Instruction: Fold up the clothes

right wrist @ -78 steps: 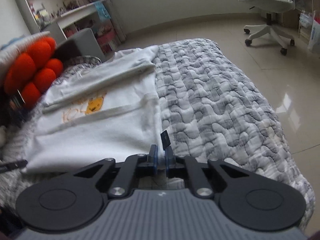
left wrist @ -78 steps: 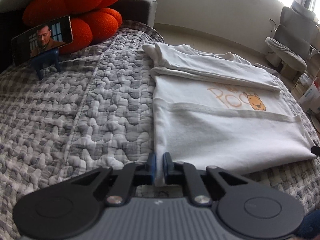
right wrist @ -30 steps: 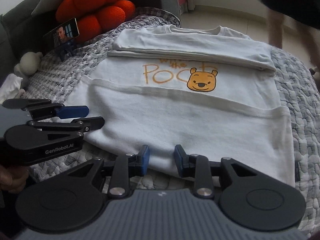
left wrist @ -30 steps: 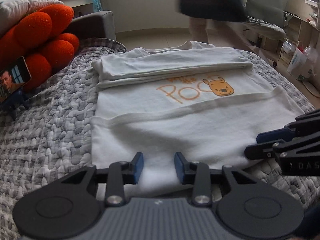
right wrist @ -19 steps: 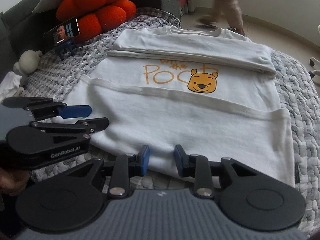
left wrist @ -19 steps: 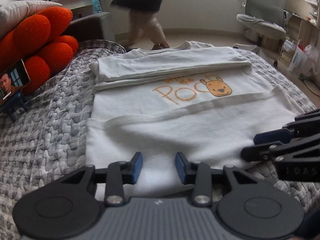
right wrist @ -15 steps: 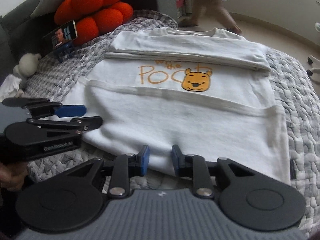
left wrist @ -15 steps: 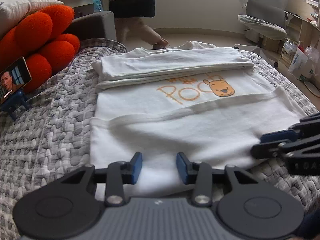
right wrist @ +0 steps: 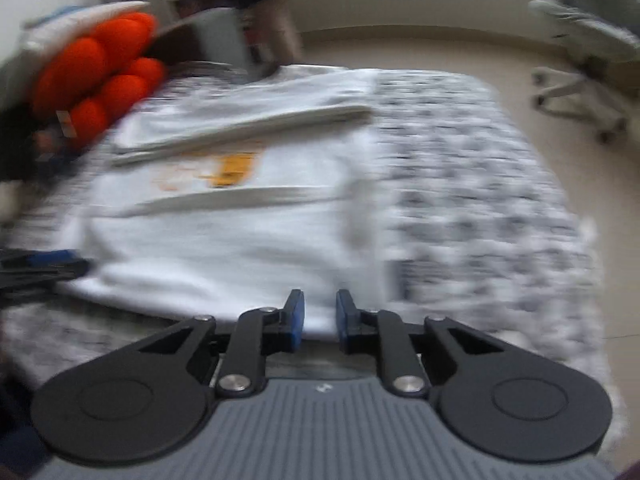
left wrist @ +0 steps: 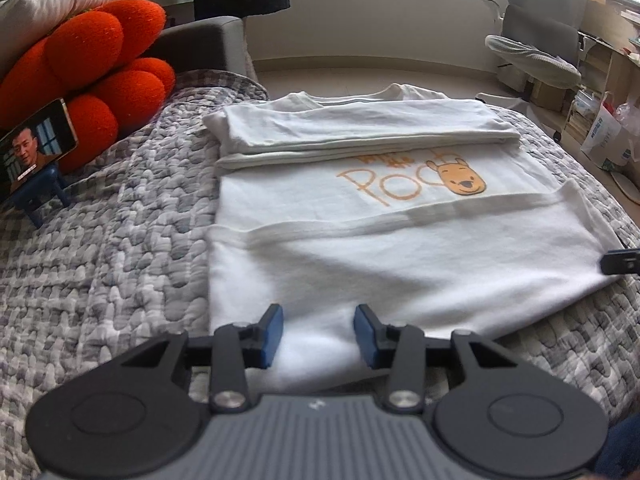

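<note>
White T-shirt (left wrist: 360,216), sides folded in, lies flat on a grey quilted bed (left wrist: 100,264) — left tool (left wrist: 318,330) part open over its near hem, gripping nothing; right tool (right wrist: 320,314), jaws just closing and still apart, empty above the near right corner.

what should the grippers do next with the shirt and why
Probably lower both onto the shirt's near hem and pinch it. The left gripper hangs open over one end; the right gripper, jaws just closing with nothing between them, is near the other corner. Both long sides are already folded in.
</note>
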Tool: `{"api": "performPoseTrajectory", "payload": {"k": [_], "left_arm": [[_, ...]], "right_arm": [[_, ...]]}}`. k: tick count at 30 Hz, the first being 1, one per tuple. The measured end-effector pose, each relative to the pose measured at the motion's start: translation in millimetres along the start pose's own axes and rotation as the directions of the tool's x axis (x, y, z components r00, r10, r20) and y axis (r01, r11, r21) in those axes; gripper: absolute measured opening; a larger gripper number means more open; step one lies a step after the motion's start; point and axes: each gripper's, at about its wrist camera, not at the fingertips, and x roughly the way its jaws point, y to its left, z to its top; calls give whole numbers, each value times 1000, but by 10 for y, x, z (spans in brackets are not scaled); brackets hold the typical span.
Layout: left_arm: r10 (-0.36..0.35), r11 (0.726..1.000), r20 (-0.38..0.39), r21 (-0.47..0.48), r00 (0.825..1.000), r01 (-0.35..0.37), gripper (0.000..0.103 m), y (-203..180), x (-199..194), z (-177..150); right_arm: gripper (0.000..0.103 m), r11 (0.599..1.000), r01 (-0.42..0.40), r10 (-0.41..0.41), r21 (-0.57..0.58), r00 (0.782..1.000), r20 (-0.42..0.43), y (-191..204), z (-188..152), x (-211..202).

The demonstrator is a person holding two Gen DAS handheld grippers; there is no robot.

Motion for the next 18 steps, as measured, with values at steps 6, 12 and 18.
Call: {"api": "performPoseTrajectory", "payload": {"k": [6, 12, 18], "left_arm": [[15, 1000, -4, -28, 1000, -15, 42, 176, -74, -60], [10, 999, 4, -31, 1000, -10, 42, 259, -143, -124], [-14, 999, 13, -46, 1000, 14, 42, 322, -162, -126]], "right_arm": [[10, 999, -24, 23, 38, 1000, 11, -115, -31, -56], [10, 999, -12, 11, 37, 1000, 26, -101, -48, -40], [7, 999, -6, 5, 40, 999, 34, -119, -75, -59]]}}
